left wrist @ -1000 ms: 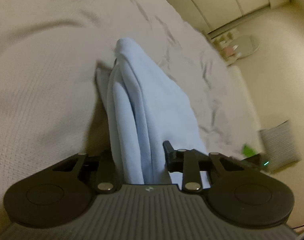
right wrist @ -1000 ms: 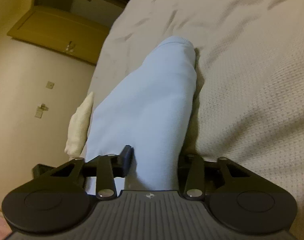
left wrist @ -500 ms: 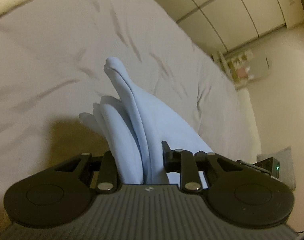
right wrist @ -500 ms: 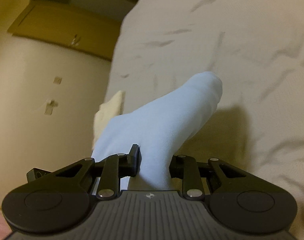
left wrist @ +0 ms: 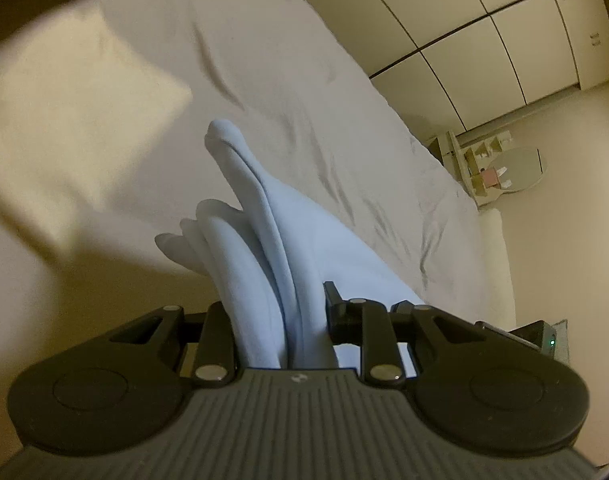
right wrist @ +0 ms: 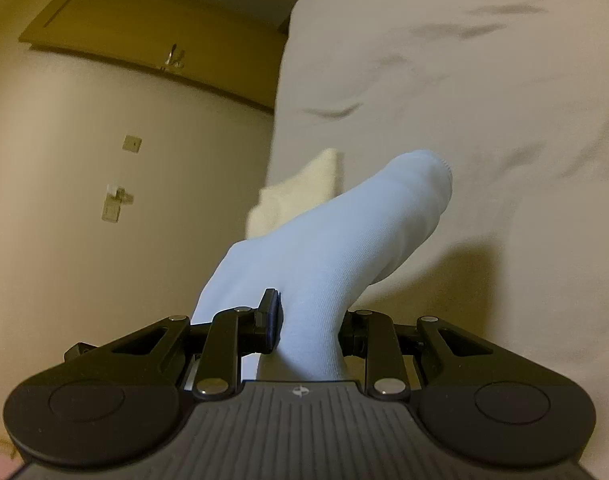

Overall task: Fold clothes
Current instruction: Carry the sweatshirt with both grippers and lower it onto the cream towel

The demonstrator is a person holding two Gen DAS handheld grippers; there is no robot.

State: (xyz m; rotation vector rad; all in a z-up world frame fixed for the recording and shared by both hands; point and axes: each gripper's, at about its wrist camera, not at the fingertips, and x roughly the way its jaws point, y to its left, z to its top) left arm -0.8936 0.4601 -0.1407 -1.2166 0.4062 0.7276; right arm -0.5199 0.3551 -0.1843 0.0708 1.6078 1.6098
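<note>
both the left gripper (left wrist: 282, 316) and the right gripper (right wrist: 310, 326) are clamped on a pale blue garment (left wrist: 264, 240), held up off the bed (left wrist: 304, 80) in hanging pleats. it isn't lying folded, so laying it down flat remains.

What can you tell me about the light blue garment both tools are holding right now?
The light blue garment is a soft, finely knit fabric, plain, no print visible. In the left wrist view it is bunched into several long vertical folds, pinched in the left tool. In the right wrist view a smooth tube-like part, likely a sleeve, ends in a stitched hem and is clamped in the right tool. It appears lifted over the pale bedspread, casting a shadow on it.
</note>
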